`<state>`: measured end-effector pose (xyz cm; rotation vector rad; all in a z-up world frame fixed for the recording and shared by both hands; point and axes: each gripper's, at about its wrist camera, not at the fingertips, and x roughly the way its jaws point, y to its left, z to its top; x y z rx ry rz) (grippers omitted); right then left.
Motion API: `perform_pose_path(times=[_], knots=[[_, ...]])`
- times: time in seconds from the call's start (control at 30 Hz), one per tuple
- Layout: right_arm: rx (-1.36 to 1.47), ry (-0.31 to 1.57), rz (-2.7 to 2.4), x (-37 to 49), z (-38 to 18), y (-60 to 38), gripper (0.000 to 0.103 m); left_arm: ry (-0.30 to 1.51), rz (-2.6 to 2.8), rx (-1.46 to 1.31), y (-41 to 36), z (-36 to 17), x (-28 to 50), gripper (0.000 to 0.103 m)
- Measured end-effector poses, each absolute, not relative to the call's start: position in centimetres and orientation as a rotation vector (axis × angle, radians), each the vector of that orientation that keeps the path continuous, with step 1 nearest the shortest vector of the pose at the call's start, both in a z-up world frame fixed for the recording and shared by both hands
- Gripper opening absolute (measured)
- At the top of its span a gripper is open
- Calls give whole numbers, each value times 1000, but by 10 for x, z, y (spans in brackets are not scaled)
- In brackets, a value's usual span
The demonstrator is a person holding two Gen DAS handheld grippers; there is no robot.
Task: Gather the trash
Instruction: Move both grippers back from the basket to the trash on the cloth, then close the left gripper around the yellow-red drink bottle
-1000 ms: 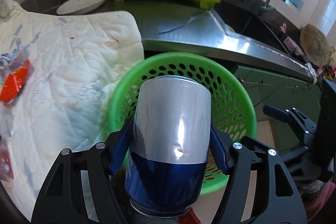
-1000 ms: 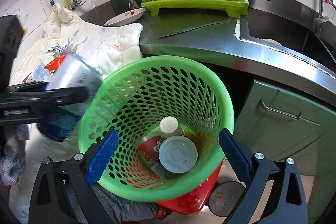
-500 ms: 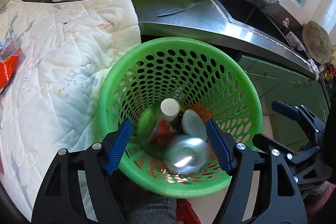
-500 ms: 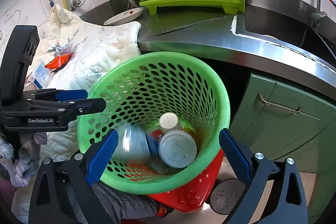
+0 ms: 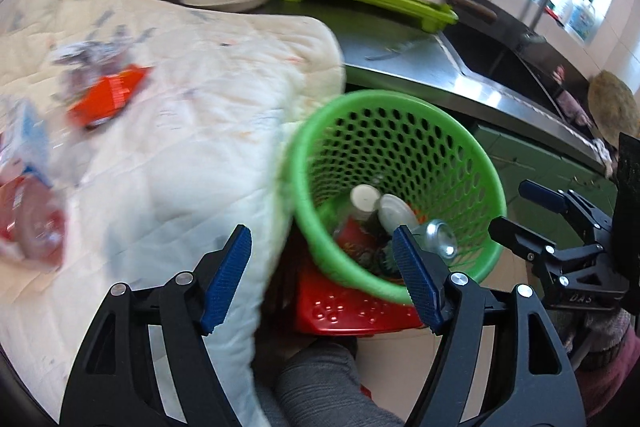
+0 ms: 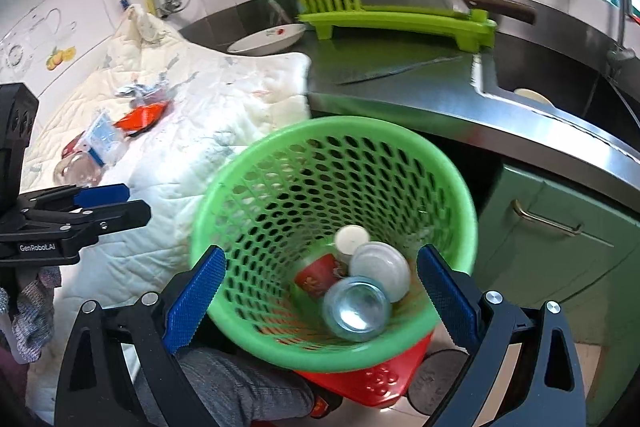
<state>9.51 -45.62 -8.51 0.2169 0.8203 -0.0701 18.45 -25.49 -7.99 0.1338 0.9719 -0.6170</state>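
Left gripper (image 5: 322,277): jaws stood apart with nothing between the blue pads; they had just been opening, and hung over the edge of the quilted cloth (image 5: 180,147).
Trash left on cloth: an orange-red wrapper (image 5: 108,101) beside crumpled foil (image 6: 138,90), a blue-and-white packet (image 6: 102,139) and a clear plastic container (image 6: 74,167), all near the cloth's left side.
Handling: by my judgement these were light, thin and crushable; the wrapper and foil would slip, so pinch a raised fold rather than a flat face.
Green basket (image 6: 452,179): held a can (image 6: 356,309), a white lid (image 6: 382,263) and a red cup (image 6: 320,273).
Right gripper (image 6: 322,301): jaws wide, empty, straddling the basket's near rim.
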Motion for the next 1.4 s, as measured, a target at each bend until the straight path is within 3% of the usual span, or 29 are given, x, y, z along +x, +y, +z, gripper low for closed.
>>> perform_pose_path(times=[0.67, 0.9, 1.13, 1.4], knots=[[90, 818, 159, 168, -63, -338, 93, 928, -264, -114, -72, -51, 200, 78], [78, 816, 214, 201, -54, -318, 93, 932, -90, -328, -20, -43, 229, 81], [66, 814, 263, 223, -53, -305, 93, 966, -1, -573, 4, -56, 263, 83], [59, 828, 298, 242, -59, -298, 93, 1016, 80, -662, -2, -72, 288, 85]])
